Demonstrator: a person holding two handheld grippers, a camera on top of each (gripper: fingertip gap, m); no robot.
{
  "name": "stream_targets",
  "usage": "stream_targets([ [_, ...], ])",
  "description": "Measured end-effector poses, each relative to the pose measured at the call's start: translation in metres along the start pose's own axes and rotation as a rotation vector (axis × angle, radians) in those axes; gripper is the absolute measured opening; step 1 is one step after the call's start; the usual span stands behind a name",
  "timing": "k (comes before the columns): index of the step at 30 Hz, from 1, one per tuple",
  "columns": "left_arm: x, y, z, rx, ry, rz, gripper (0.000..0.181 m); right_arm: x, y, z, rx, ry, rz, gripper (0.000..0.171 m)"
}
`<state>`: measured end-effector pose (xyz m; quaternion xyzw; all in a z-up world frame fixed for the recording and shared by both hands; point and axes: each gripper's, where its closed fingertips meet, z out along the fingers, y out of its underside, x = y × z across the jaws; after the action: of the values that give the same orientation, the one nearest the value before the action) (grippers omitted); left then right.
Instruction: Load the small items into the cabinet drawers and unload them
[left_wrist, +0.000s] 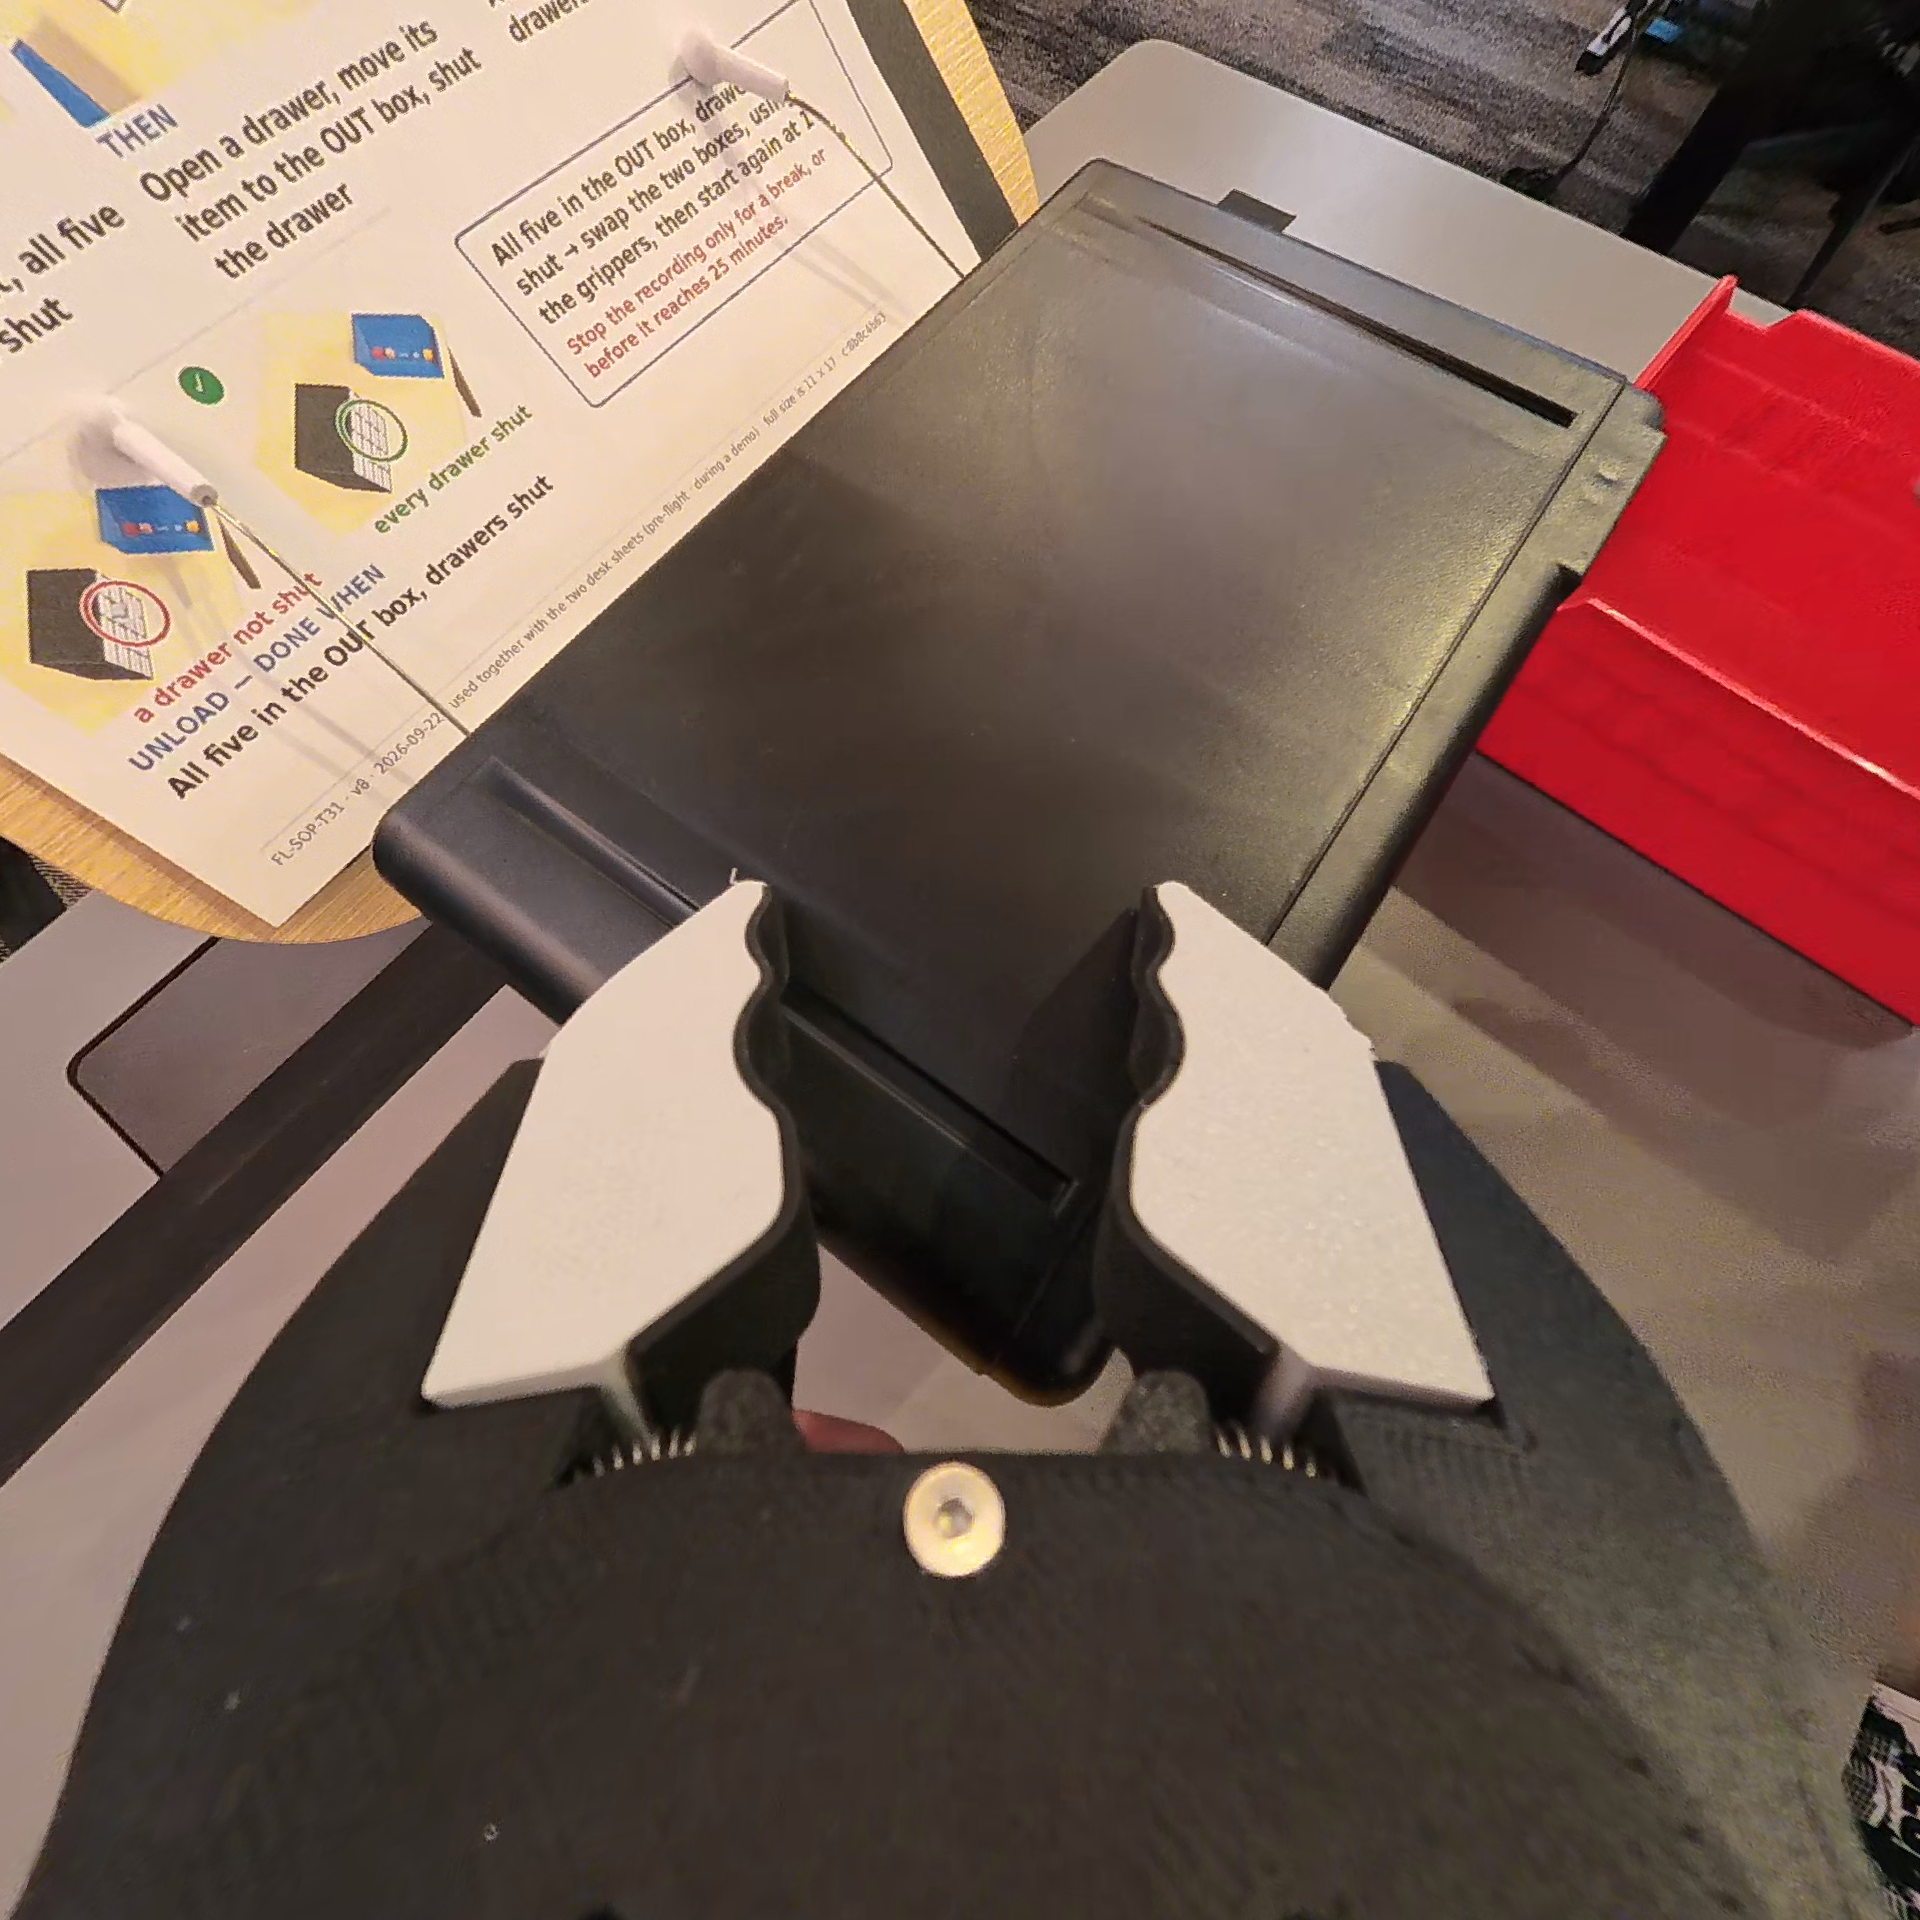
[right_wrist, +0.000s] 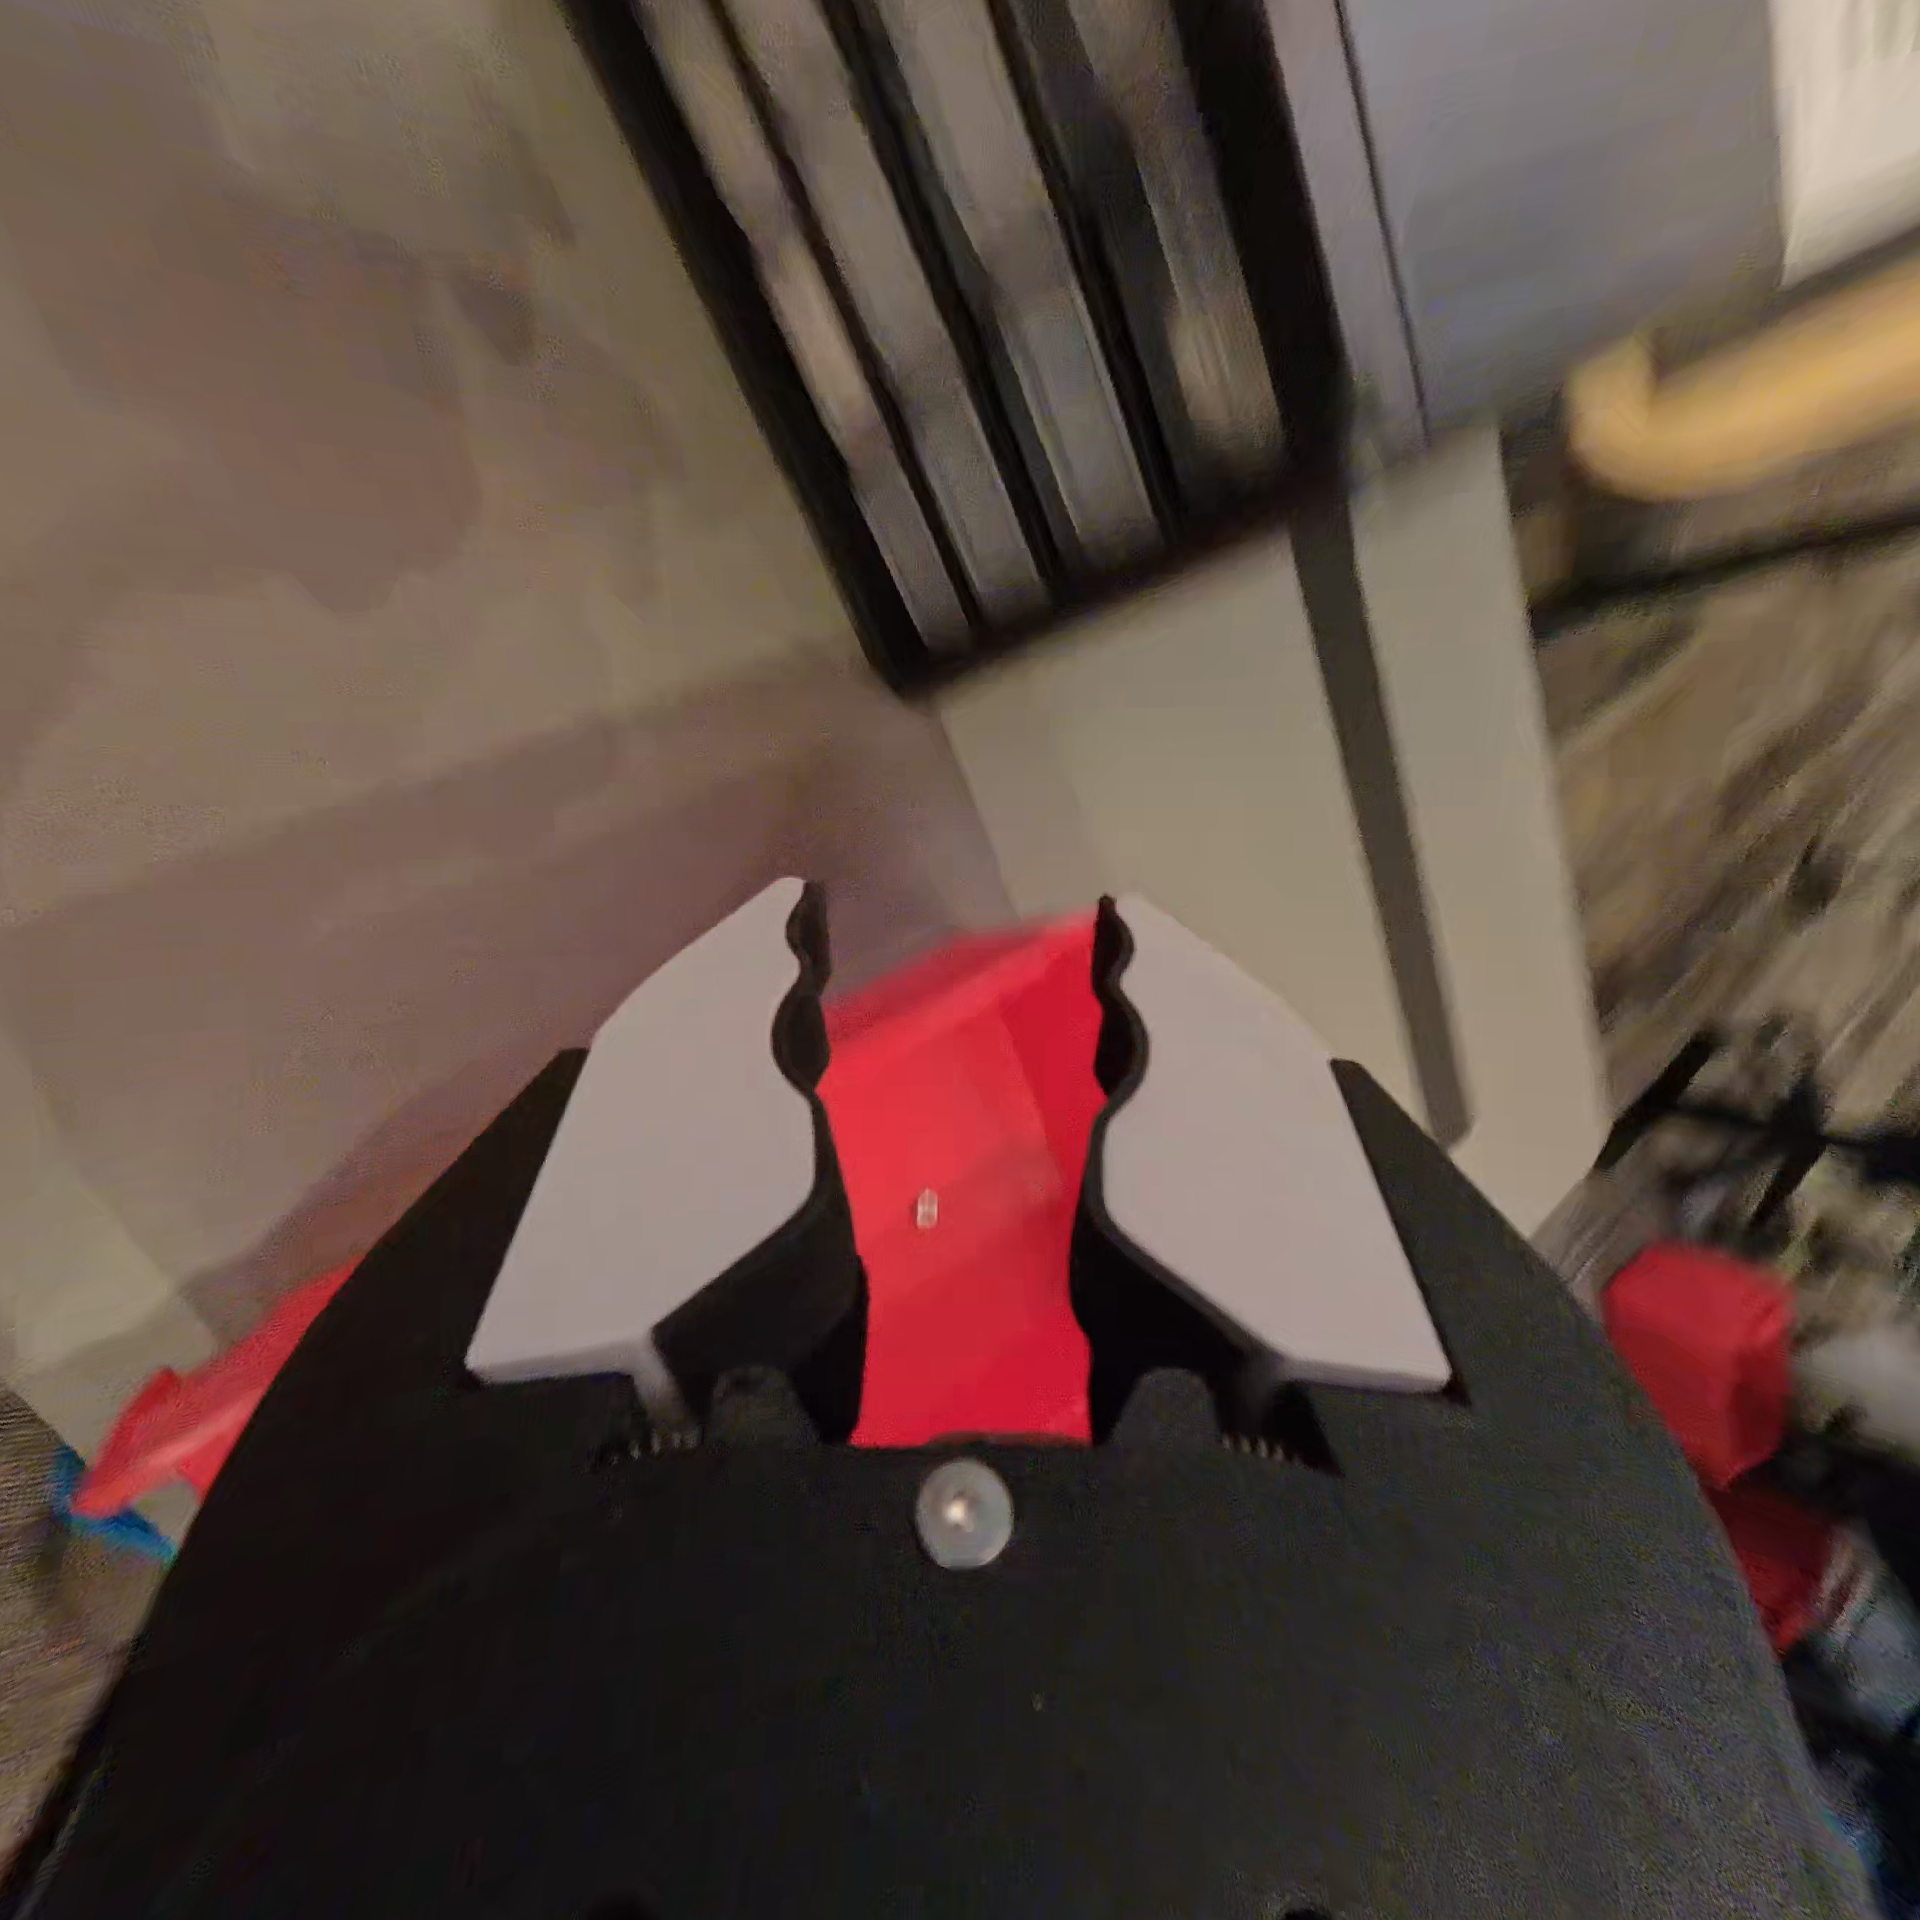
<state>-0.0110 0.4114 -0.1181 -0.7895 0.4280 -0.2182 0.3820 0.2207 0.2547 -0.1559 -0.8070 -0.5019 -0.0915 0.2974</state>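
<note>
In the left wrist view the black drawer cabinet is seen from above. My left gripper is open and straddles its near corner; whether the pads touch it is unclear. In the right wrist view, which is blurred by motion, my right gripper is open and empty above a red bin. A small pale item lies on the bin's floor between the fingers. The cabinet's drawer fronts show beyond it as dark and pale strips.
The red bin stands right of the cabinet on the grey table. A printed instruction sheet on a wooden board stands left of the cabinet. Another red object lies at the right, and carpet floor lies beyond the table edge. Spacing between my two grippers at the tips: around 30 centimetres.
</note>
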Motion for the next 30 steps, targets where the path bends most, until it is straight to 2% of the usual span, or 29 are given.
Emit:
stream_targets([
  [1,0.0,0.0,0.0,0.0,0.0,0.0,0.065,-0.018,-0.032,-0.005,0.058,-0.002,-0.086,0.046],
  [5,0.0,0.0,0.0,0.009,0.0,-0.005,0.065,-0.112,-0.126,0.004,0.17,-0.05,-0.329,0.054],
  [7,0.0,0.0,0.0,0.009,0.001,-0.005,0.065,-0.143,-0.157,0.019,0.204,0.003,-0.389,0.05],
  [9,0.0,0.0,0.0,0.013,0.002,-0.005,0.066,-0.152,-0.177,0.039,0.22,0.121,-0.426,0.046],
  [15,0.0,0.0,0.0,0.013,0.0,-0.008,0.066,-0.137,-0.198,0.073,0.291,0.325,-0.376,0.029],
  [16,0.0,0.0,0.0,0.009,-0.001,-0.007,0.066,-0.135,-0.2,0.074,0.299,0.335,-0.377,0.018],
  [22,0.0,0.0,0.0,0.007,-0.003,-0.007,0.066,-0.11,-0.211,0.078,0.298,0.394,-0.336,0.017],
  [30,0.0,0.0,0.0,-0.005,-0.011,-0.008,0.066,-0.065,-0.23,0.115,0.258,0.55,-0.339,0.011],
])
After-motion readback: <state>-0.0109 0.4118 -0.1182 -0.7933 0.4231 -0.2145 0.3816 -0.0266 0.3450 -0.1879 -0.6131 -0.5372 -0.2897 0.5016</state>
